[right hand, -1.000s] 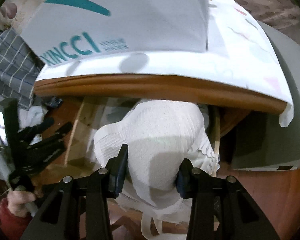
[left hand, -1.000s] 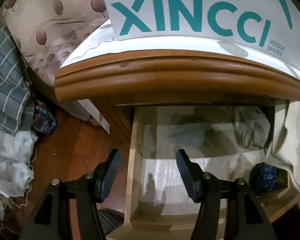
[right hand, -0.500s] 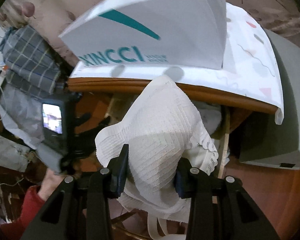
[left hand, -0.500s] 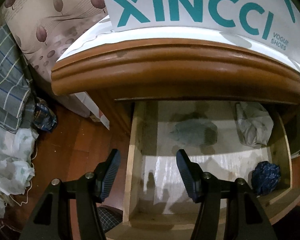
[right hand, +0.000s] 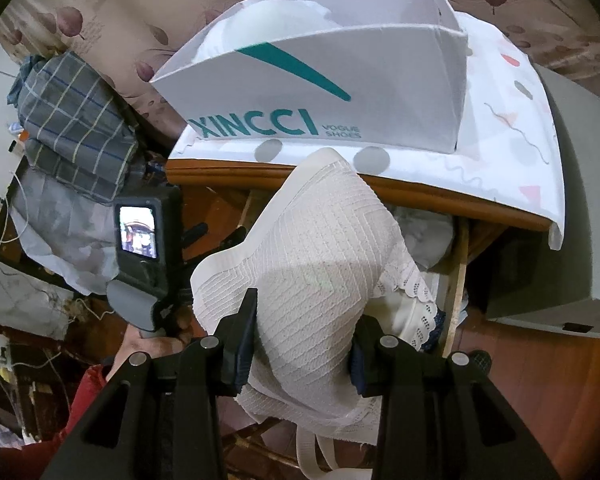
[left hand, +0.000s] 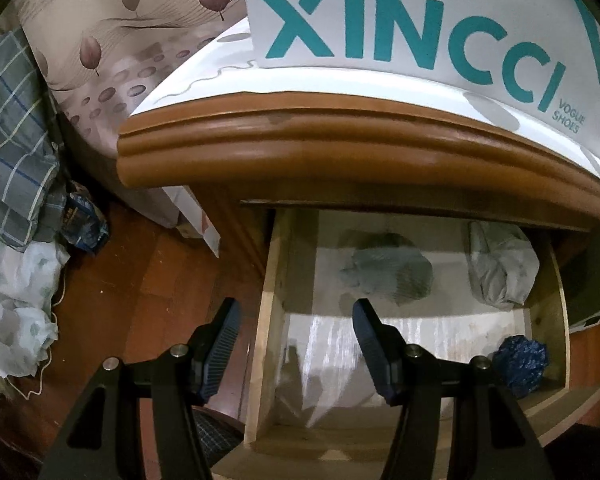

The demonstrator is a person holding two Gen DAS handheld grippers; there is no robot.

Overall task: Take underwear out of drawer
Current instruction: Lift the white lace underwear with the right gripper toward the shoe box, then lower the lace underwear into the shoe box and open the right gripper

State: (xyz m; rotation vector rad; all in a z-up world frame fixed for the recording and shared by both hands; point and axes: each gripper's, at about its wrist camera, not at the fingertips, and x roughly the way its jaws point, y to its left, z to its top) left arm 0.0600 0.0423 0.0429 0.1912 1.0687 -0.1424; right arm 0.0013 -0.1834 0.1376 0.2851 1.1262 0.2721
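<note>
A: What does the right gripper point(right hand: 304, 336) have?

B: It is clamped on a white ribbed piece of underwear point(right hand: 316, 264). The cloth bulges up between the two fingers in the lower middle of the right wrist view, with a scalloped lace edge to the right and straps hanging at the bottom of the frame.

A: And where is that in relation to the drawer?

B: In front of the wooden nightstand edge point(right hand: 440, 196); the drawer point(right hand: 458, 264) shows behind it, right of centre.

A: The left gripper point(left hand: 294, 340)?

B: Its jaws stand apart with nothing between them, low in the left wrist view, over the drawer's left wall point(left hand: 270, 308).

A: What else lies in the drawer?

B: A grey bundle point(left hand: 388, 270) at centre, a pale crumpled piece point(left hand: 500, 268) at right, and a dark blue wad point(left hand: 520, 364) in the lower right corner.

A: On top?

B: A white shoe box point(left hand: 420, 28) with teal lettering, along the upper edge. In the right wrist view it is open, with something white inside.

A: Anything of the person?

B: A hand point(right hand: 148, 344) and a red sleeve point(right hand: 80, 396), lower left of the right wrist view, holding the left gripper.
</note>
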